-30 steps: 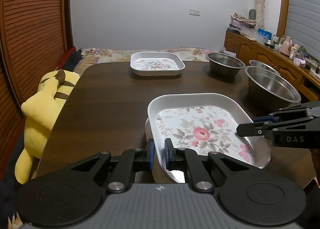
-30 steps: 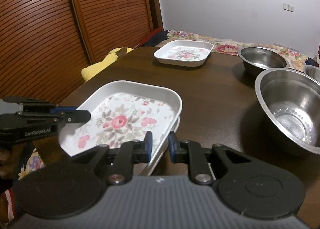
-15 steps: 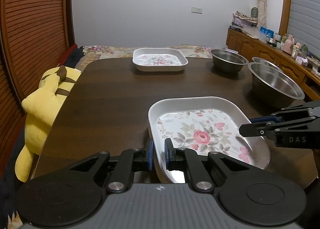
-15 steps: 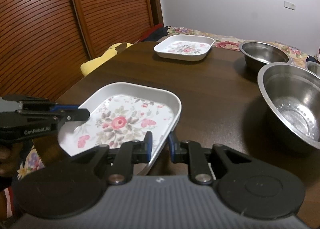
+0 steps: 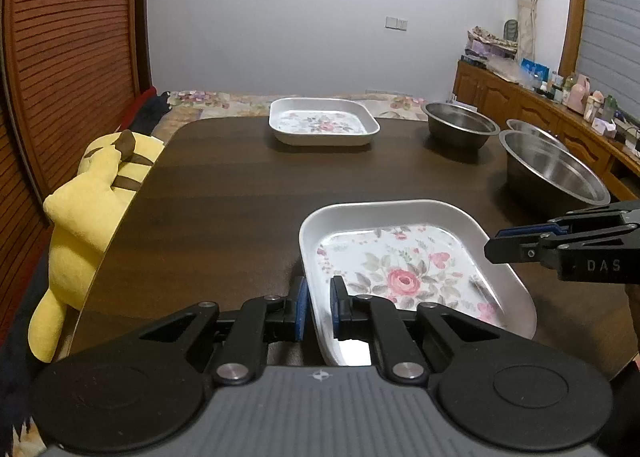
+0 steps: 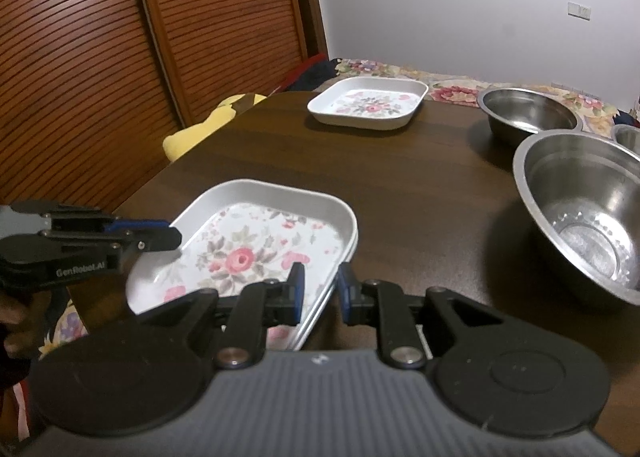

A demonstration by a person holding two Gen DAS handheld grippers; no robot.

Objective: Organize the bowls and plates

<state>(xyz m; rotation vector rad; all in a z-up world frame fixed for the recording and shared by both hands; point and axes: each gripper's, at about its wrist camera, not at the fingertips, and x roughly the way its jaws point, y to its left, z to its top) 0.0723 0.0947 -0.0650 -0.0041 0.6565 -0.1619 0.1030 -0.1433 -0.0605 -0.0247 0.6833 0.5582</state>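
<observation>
A white square plate with a rose pattern lies at the near edge of the dark table, on top of a second like plate whose rim shows under it in the right wrist view. My left gripper is shut on its near left rim. My right gripper straddles the opposite rim with a wider gap and looks open; it enters the left wrist view from the right. Another floral plate sits at the far side.
Three steel bowls stand on the right: a large one, a smaller one behind it, and one partly hidden. A yellow plush toy lies off the table's left edge. A wooden slatted door is at left.
The top floral plate has come down level onto the plate beneath it. My right gripper's fingers have spread apart at the rim. My left gripper keeps its hold.
</observation>
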